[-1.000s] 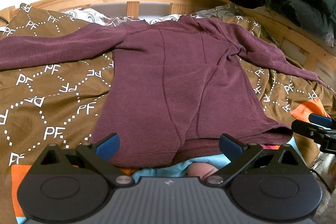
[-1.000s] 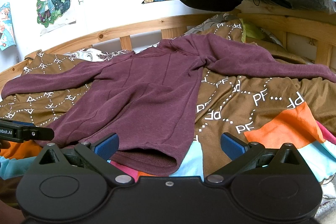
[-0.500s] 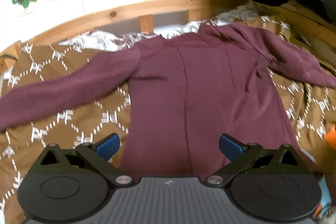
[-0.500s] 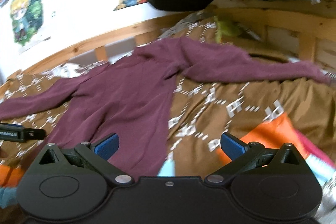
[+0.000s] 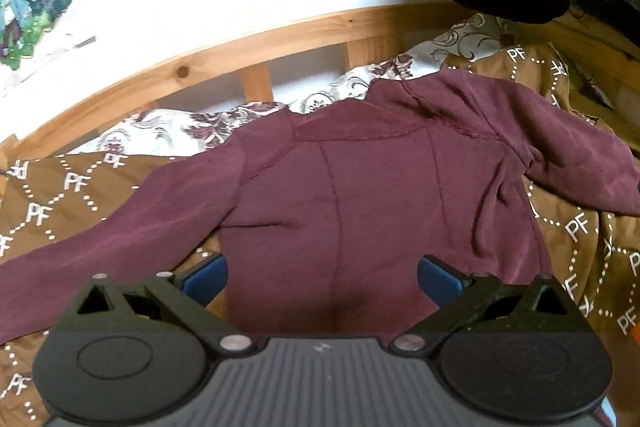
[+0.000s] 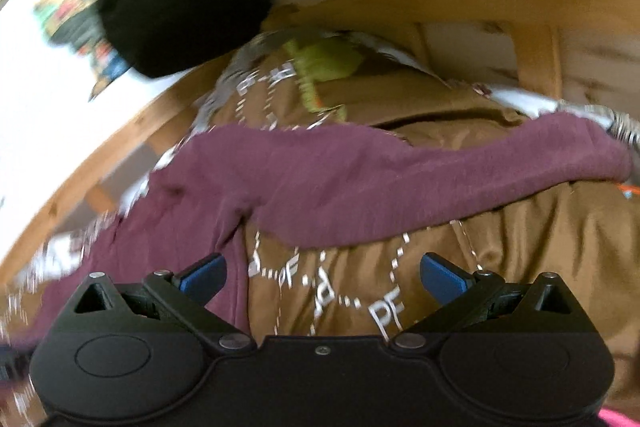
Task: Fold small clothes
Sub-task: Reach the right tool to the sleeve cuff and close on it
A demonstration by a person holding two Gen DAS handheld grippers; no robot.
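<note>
Brown patterned bedding (image 5: 60,195) on the wood-railed bed carries my maroon sweater (image 5: 380,195), which lies flat with both sleeves spread wide, so I judge no fold made yet and everything left to do. My left hand-held gripper (image 5: 322,277) hangs wide open and empty over the sweater's body, and the right hand-held gripper (image 6: 322,275), equally wide and empty, hangs near the right sleeve (image 6: 400,183).

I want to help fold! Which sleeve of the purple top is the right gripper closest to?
The sleeve stretching right across the brown blanket, just beyond the open right gripper.
</note>
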